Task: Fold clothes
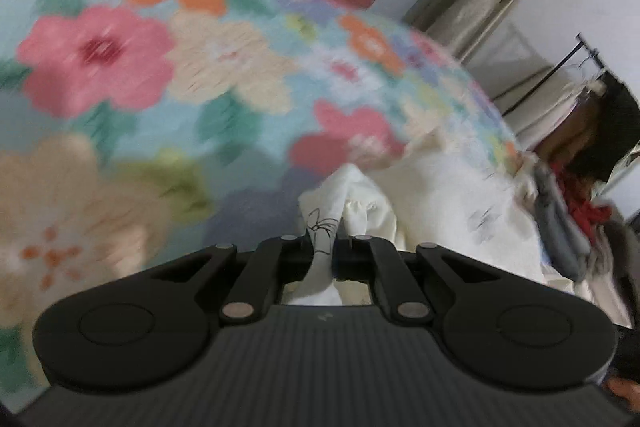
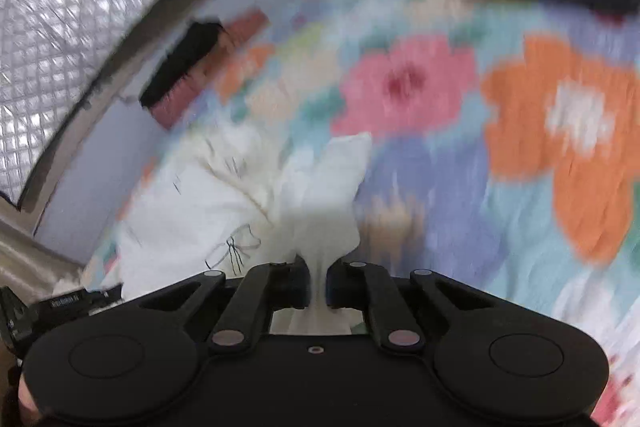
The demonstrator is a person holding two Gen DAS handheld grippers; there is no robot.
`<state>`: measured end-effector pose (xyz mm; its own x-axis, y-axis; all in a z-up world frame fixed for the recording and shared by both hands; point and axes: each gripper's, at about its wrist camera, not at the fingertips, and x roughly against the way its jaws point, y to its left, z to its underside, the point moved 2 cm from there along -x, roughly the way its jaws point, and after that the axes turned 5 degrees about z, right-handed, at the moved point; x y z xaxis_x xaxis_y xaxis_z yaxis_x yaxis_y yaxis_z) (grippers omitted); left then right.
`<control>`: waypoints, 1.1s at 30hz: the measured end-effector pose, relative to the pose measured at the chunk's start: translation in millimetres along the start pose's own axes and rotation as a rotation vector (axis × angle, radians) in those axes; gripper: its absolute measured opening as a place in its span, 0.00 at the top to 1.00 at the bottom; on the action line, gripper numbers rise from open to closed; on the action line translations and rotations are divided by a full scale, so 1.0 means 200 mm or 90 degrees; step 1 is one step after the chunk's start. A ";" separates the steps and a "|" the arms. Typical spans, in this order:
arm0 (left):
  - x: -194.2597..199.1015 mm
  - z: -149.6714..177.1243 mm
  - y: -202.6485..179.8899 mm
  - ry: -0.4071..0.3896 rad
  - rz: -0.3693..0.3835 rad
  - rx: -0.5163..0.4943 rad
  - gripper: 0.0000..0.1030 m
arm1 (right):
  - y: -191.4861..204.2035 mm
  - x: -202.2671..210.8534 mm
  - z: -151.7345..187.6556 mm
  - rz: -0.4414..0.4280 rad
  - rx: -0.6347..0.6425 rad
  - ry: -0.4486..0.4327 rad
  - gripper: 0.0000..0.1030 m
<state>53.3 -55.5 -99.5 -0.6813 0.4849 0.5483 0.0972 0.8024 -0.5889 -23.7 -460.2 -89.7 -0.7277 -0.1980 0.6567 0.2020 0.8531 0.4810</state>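
I see no boxes or baskets holding anything. The white garment (image 1: 432, 203) lies on the flowery bed cover (image 1: 120, 75), and everything else I tell from that cover. My left tool (image 1: 322, 247) is squeezed tight on a bunch of the white cloth, just above the cover. My right tool (image 2: 318, 279) pinches another white fold the same way.
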 end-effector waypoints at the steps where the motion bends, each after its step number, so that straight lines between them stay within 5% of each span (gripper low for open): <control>1: -0.03 -0.03 -0.08 -0.010 0.000 -0.024 0.96 | 0.02 0.05 -0.05 0.014 0.012 -0.020 0.92; 4: -0.14 -0.19 -0.39 -0.021 0.041 -0.090 0.96 | 0.07 0.26 -0.27 0.057 0.040 -0.101 0.93; 6: -0.11 -0.35 -0.62 -0.064 0.094 -0.112 0.96 | 0.11 0.51 -0.41 0.064 0.033 -0.215 0.93; 10: 0.22 -0.55 -1.04 -0.200 0.252 -0.175 0.96 | 0.25 1.12 -0.47 0.090 0.090 -0.456 0.93; 12: 0.37 -0.56 -1.17 -0.233 0.312 -0.202 0.96 | 0.24 1.35 -0.40 0.100 0.092 -0.519 0.93; 15: 0.38 -0.44 -1.18 -0.179 0.314 -0.216 0.96 | 0.14 1.49 -0.23 0.131 0.069 -0.493 0.93; 19: 0.17 -0.16 -0.85 -0.053 0.277 -0.128 0.96 | -0.08 1.34 0.16 0.187 -0.007 -0.362 0.92; 25: -0.28 0.26 -0.26 0.175 0.076 -0.041 0.96 | -0.34 0.81 0.73 0.248 -0.070 -0.106 0.92; 29: -0.39 0.20 -0.23 0.153 0.090 0.001 0.96 | -0.33 0.78 0.71 0.255 -0.089 -0.137 0.92; 33: -0.21 0.18 -0.33 0.099 0.164 -0.021 0.96 | -0.09 0.93 0.59 0.307 0.098 -0.227 0.92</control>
<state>50.5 -141.0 -105.1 -0.5127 0.7191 0.4691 0.2782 0.6560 -0.7016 -239.3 -455.2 -44.2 -0.7577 0.3780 0.5320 0.4850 0.8716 0.0715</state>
